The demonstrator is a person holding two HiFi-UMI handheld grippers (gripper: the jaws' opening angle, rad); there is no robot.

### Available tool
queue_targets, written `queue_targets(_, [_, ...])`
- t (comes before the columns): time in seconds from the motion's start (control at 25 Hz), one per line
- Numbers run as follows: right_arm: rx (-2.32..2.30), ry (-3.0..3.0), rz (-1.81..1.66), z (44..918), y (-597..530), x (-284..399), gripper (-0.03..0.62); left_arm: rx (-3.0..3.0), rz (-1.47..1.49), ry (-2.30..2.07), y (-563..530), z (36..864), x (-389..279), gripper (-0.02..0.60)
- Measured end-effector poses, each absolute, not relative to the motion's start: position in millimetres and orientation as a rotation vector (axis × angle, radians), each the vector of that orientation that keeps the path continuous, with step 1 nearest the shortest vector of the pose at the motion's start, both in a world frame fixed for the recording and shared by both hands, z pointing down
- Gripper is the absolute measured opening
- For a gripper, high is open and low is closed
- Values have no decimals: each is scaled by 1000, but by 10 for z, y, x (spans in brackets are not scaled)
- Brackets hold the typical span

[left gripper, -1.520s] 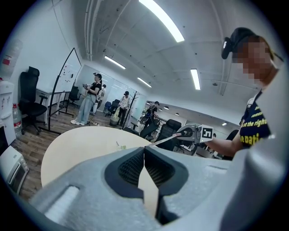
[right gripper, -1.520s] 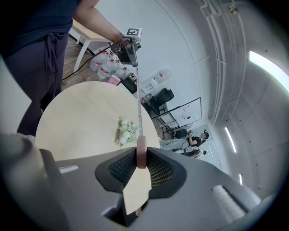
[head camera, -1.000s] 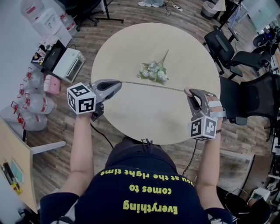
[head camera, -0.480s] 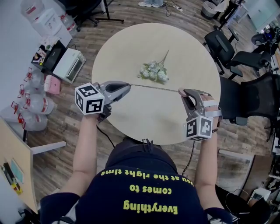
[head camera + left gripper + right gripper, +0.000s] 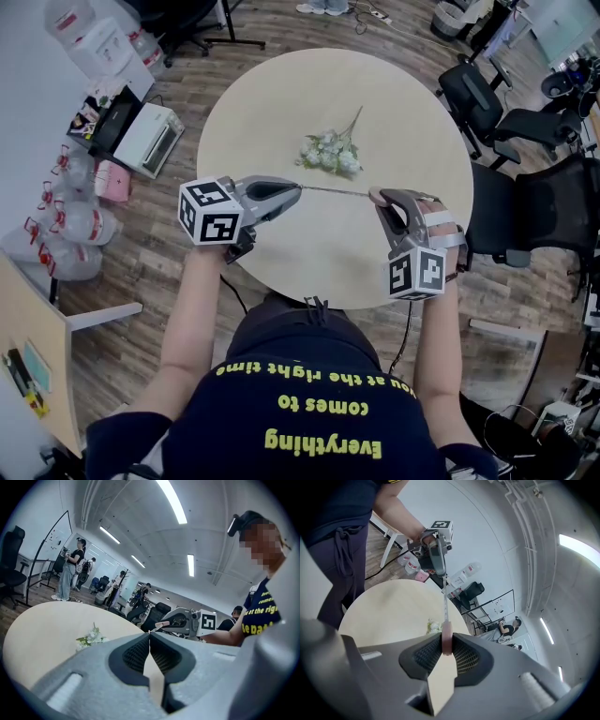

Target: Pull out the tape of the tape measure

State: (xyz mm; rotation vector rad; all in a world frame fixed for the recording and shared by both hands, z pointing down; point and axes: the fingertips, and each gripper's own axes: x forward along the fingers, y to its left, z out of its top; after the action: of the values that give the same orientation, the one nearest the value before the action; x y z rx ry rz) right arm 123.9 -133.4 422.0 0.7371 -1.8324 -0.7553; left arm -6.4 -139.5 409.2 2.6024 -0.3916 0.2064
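Head view: left gripper [image 5: 292, 192] and right gripper [image 5: 378, 199] held over the near half of the round pale wooden bench [image 5: 281, 103], with a thin pale tape [image 5: 336, 191] stretched between them. A small bunch of white artificial flowers [image 5: 330, 155] lies just beyond the tape. Only the right gripper view shows the pink round tape measure case [image 5: 446, 640], pinched between narrowly set fingers. Left gripper view: fingers closed tight on the tape's end
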Motion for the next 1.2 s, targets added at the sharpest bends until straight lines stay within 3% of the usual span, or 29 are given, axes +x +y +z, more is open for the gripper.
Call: queue_targets(1.2, [653, -1916, -812, 4213, -1164, 722, 83, 2602, 255, -208, -1131, 4096, 589, 5])
